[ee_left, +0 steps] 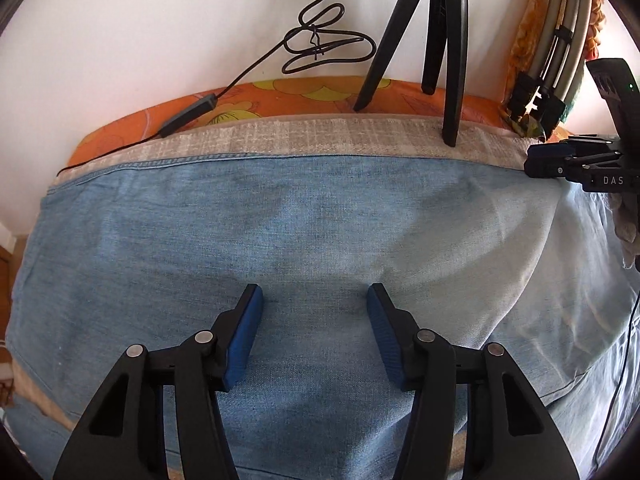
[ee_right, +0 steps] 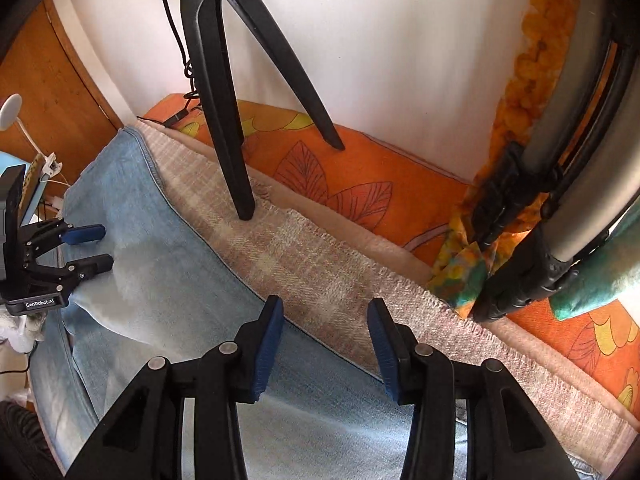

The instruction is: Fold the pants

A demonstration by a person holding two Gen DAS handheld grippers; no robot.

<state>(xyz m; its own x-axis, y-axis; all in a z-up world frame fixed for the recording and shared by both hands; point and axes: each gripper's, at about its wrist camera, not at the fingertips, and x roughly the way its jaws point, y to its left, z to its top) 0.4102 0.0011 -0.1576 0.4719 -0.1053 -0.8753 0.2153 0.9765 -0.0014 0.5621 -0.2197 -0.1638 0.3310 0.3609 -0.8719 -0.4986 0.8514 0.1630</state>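
Denim, pale blue and faded, fills the lower two thirds of the left wrist view: the pants (ee_left: pixel 280 240) lie spread flat on a bed, their stitched edge running across the middle of the frame. At the bottom centre the left gripper (ee_left: pixel 315 300) hangs over the cloth with its jaws partly apart; bare denim shows between the blue pads (ee_left: pixel 244 340), and nothing is pinched there. Above the pants runs a strip of beige woven blanket (ee_left: pixel 320 136), then an orange flowered sheet (ee_left: pixel 280 94) against a white wall. A black tripod (ee_left: pixel 436 32) stands at the upper right, and a coiled black cable (ee_left: pixel 320 44) hangs at upper centre. At the right edge the right gripper (ee_left: pixel 538 164) reaches in over the far edge of the pants.

From the right wrist view, the pants (ee_right: pixel 168 280) run from the upper left down to the bottom centre, with the blanket (ee_right: pixel 300 248) beside them on the right. The right gripper (ee_right: pixel 325 312) sits at bottom centre, jaws partly apart and straddling the pants' edge where it meets the blanket, gripping nothing. The tripod (ee_right: pixel 224 120) stands on the blanket at upper centre. At the left edge the left gripper (ee_right: pixel 102 248) hovers over the denim, jaws apart.
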